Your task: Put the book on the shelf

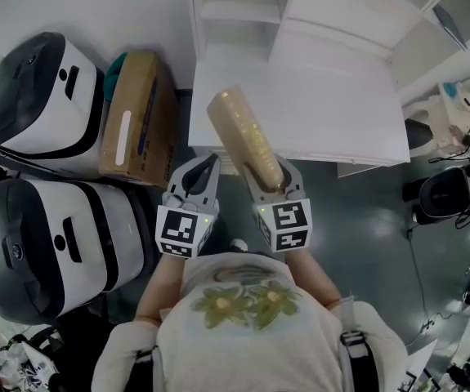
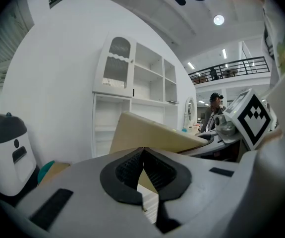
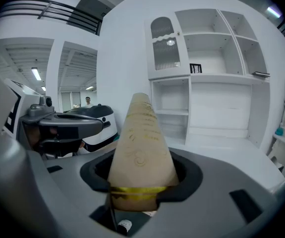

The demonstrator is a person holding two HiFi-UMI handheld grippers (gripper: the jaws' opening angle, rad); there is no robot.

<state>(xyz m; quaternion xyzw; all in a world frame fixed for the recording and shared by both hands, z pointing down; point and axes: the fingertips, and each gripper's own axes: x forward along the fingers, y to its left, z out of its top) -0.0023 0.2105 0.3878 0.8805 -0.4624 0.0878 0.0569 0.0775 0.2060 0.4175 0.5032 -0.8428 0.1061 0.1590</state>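
1. Your right gripper [image 1: 262,175] is clamped on the book [image 1: 245,137]. In the right gripper view its two jaws press the lower end of the tan cover from both sides.
2. The book points out of the jaws toward the white shelf [image 1: 300,96]. You hold it in front of the shelf, outside the compartments.
3. Your left gripper [image 1: 208,163] is also in front of the shelf, just beside the right one. Its jaws are together at the tips and nothing is between them.
4. A cardboard box [image 1: 136,117] stands at the left side of the shelf.
5. Two white and black machines [image 1: 47,104] stand farther left from the shelf, beyond the box.
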